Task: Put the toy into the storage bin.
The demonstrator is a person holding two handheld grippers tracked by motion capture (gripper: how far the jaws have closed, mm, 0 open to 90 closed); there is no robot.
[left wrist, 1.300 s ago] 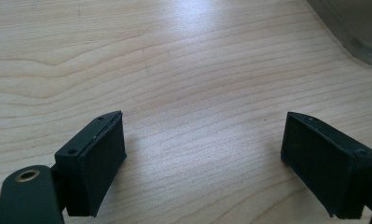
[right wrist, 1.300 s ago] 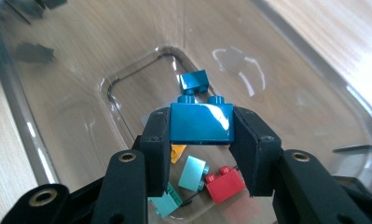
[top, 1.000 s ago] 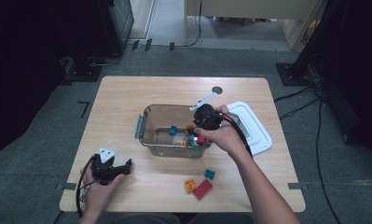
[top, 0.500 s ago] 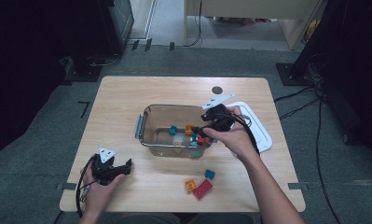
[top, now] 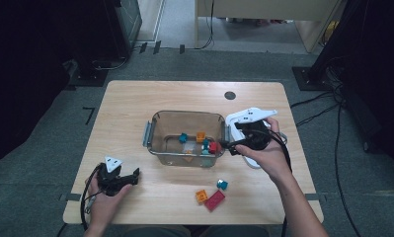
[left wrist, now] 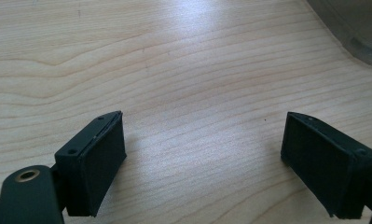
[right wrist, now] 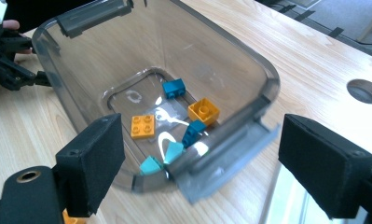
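A clear plastic container (top: 157, 129) stands mid-table and holds several small bricks, among them a teal one (top: 183, 138), an orange one (top: 201, 137) and a red one (top: 214, 146). My right gripper (top: 227, 145) hovers just off the container's right end, open, with nothing between its jaws. In the right gripper view the gripper (right wrist: 202, 140) looks past the grey end handle (right wrist: 230, 158) at an orange brick (right wrist: 203, 111) and a flat orange plate (right wrist: 143, 126). My left gripper (top: 134, 176) rests open near the front left edge, above bare wood (left wrist: 202, 135).
A white lid (top: 245, 117) lies right of the container, partly under the right hand. Loose orange (top: 201, 196), red (top: 215, 201) and teal (top: 222, 184) bricks sit in front of the container. A round hole (top: 229, 95) marks the far table. The container's corner (left wrist: 356, 37) shows ahead of the left gripper.
My right gripper has drawn back to the right, from above the container's inside to just past its right end. The left gripper has stayed put.
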